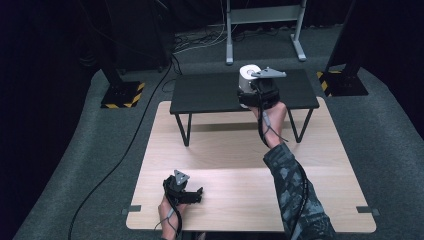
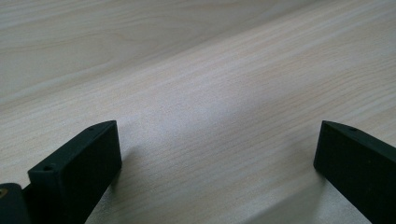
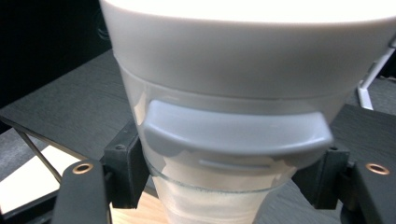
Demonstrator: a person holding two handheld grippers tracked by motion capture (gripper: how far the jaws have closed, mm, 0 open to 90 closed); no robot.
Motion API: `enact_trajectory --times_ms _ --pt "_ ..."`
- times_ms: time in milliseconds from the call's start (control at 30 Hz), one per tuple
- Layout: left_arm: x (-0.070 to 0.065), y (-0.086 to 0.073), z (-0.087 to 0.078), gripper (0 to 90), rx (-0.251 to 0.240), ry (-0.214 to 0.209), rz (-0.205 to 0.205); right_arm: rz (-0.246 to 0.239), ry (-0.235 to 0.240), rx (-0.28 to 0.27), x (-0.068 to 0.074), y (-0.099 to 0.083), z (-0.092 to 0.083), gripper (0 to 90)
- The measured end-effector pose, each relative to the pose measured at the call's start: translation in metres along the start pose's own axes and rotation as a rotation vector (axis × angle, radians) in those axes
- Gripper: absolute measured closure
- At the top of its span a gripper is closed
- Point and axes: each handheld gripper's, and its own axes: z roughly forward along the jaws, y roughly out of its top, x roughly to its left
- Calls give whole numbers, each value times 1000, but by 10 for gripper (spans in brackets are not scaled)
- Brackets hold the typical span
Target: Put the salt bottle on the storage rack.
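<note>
From above, the right gripper (image 1: 248,95) carries a white container (image 1: 248,76) over the black raised shelf (image 1: 210,93); it could tip if set down crooked. The left gripper (image 2: 217,154) rests spread and empty on the wooden table (image 2: 196,70). The right gripper view shows jaws clamped low on the container's clear body (contents and base hidden).

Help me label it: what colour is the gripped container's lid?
White lid, clearest in the right gripper view.
</note>
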Motion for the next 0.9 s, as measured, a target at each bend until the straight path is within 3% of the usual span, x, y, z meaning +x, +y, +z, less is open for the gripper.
enact_trajectory --times_ms 400,733,900 --pt "0 0 0 2 -1 -1 1 0 43 5 19 15 24 290" --pt "0 0 0 2 -2 -2 4 -32 89 22 47 26 49 289" --pt "0 0 0 2 -2 -2 5 -30 109 28 52 27 57 289"
